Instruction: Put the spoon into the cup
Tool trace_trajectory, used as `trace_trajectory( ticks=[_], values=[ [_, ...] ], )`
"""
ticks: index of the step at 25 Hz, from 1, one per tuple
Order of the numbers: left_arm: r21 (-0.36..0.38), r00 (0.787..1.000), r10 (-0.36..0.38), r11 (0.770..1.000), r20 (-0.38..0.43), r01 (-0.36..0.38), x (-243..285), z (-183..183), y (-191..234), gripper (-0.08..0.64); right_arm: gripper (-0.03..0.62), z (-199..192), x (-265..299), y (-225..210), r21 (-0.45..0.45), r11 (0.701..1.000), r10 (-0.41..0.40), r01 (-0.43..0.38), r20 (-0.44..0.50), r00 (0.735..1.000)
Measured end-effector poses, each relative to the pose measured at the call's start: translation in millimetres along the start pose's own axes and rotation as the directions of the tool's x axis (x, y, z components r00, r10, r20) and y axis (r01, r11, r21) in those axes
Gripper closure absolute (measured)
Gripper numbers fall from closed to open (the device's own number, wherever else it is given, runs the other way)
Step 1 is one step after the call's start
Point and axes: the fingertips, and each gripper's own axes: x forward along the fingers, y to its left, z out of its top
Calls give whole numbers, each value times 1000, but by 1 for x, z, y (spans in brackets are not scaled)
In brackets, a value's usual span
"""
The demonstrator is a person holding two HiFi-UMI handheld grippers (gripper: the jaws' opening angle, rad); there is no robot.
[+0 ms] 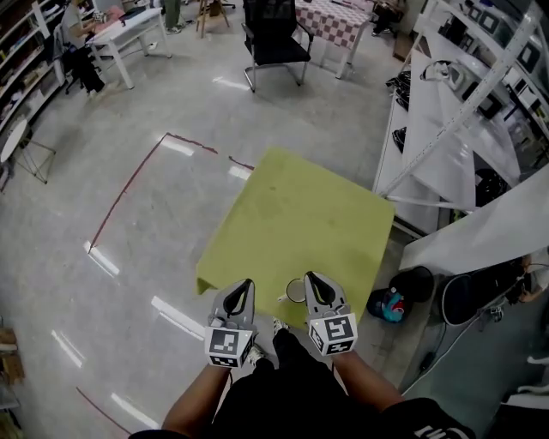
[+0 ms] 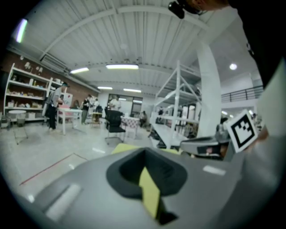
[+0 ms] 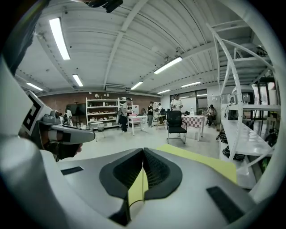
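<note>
A yellow-green table stands in front of me. A small round cup sits at its near edge, between my two grippers. A thin pale piece pokes out at the cup's left; whether it is the spoon I cannot tell. My left gripper hovers just left of the cup with its jaws together and nothing in them. My right gripper hovers just right of the cup, shut and empty. The left gripper and the right gripper both look level over the table top; cup and spoon are hidden there.
A black chair and a checkered table stand beyond the yellow-green table. White shelving runs along the right. A dark bag with a colourful item lies on the floor at the table's right corner. Red tape marks the floor at left.
</note>
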Motion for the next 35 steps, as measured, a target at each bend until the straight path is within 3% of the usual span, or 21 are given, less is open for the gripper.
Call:
trace_trajectory(
  ticks=[5,18,26,33,35],
  values=[
    [42,1000,13,999,-13,-12,3,-5,2,554,581,-30,2,-2,18,1000,6,-5,-63,998],
    [41,999,16,999,-44,-14,3,-15,-2,554,581,-91,11,0,48,999,20,-12,-177,984],
    [27,998,20,999,-60,-18,6,-20,-4,554,581,-107,15,-1,74,996,55,-41,-196,979],
    [58,999,12,998,-52,-9,6,-12,-8,554,578,-106,18,4,58,996,73,-63,-189,979],
    [54,999,13,998,-47,-11,7,-12,-8,554,525,-106,17,1,58,997,60,-50,-187,981]
  ],
)
